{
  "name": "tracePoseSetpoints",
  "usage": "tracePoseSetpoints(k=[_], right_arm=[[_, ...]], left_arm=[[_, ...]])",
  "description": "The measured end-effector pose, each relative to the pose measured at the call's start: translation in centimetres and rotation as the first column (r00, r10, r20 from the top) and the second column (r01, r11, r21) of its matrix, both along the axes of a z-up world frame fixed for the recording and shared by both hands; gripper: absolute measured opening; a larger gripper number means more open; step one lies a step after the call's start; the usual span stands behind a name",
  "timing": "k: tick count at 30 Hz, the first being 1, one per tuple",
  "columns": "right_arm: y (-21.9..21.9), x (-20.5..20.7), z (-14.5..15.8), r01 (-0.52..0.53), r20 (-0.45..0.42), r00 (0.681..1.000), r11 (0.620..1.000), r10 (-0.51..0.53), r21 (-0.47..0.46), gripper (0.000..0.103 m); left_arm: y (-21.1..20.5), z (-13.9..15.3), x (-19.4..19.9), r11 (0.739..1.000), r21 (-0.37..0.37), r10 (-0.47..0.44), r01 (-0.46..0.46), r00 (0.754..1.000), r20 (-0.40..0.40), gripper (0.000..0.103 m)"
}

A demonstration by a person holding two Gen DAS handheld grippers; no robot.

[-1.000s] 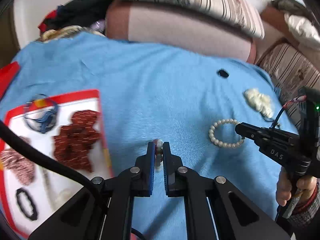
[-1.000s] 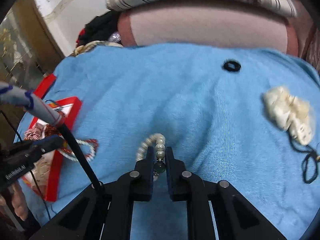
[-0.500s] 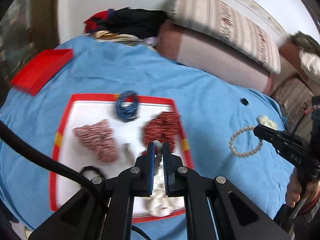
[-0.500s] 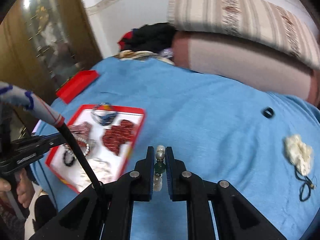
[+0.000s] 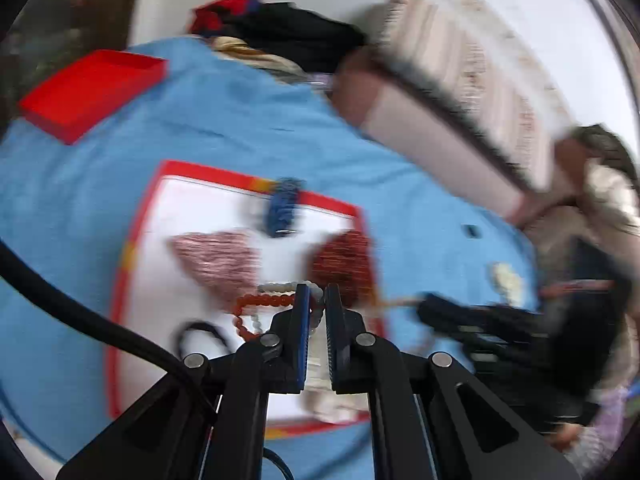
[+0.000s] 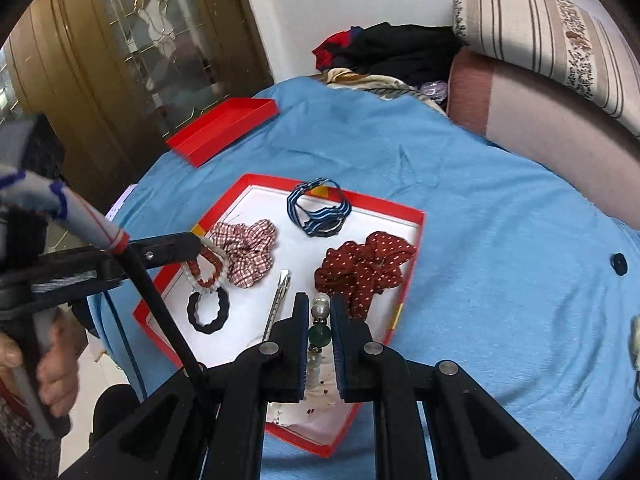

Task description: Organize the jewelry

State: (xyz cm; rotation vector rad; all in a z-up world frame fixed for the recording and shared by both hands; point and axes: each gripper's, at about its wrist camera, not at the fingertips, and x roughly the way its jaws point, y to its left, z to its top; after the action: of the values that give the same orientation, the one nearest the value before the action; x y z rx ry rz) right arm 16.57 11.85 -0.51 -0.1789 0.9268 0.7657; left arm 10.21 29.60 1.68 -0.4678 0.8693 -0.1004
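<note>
Nearest the right wrist camera, the right gripper is clamped on a pearl bracelet — the pads pinch one short run of beads, a white pearl above a green bead, while the rest of the loop hangs below, hidden behind the jaws. The bracelet hangs over the near part of the red tray.

The left gripper is clamped on a red and white bead bracelet, which dangles from its tips above the left side of the tray. In the left wrist view the same left gripper holds that strand between its pads, though the picture is blurred.

Handling, as a judgement:
- Both bracelets are light, limp strings of hard, round beads. They will swing when carried and collapse into a heap when let go.
- Beads are smooth and roll under flat pads; a grip across a single bead, or in the gap between two, should hold best.
- The cord is the weak point — avoid tugging if a loop snags.

Further in, the tray's white floor holds a black ring, a metal hair clip, a checked scrunchie, a dotted red scrunchie and blue striped bands. Free white floor lies between the clip and the ring. Beyond, a red lid rests on the blue blanket.
</note>
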Motion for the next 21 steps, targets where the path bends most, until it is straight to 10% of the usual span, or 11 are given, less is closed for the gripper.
tracePoseSetpoints(k=[3, 17, 21], right_arm=[[-0.9, 0.4, -0.2, 0.031, -0.001, 1.0, 0.999, -0.031, -0.011, 0.011], [-14.3, 2.4, -0.4, 0.285, -0.003, 0.958, 0.958, -0.285, -0.017, 0.011], [-17.6, 2.4, -1.1, 0.339, -0.023, 0.94, 0.94, -0.34, -0.028, 0.012]], left_arm=[[-2.3, 0.9, 0.3, 0.996, 0.076, -0.054, 0.053, 0.999, 0.005, 0.007], [-13.0, 0.2, 2.5, 0.952, -0.028, -0.304, 0.304, 0.953, 0.006, 0.007], [-15.4, -1.8, 4.2, 0.962, 0.111, -0.239, 0.248, 0.967, -0.083, 0.01]])
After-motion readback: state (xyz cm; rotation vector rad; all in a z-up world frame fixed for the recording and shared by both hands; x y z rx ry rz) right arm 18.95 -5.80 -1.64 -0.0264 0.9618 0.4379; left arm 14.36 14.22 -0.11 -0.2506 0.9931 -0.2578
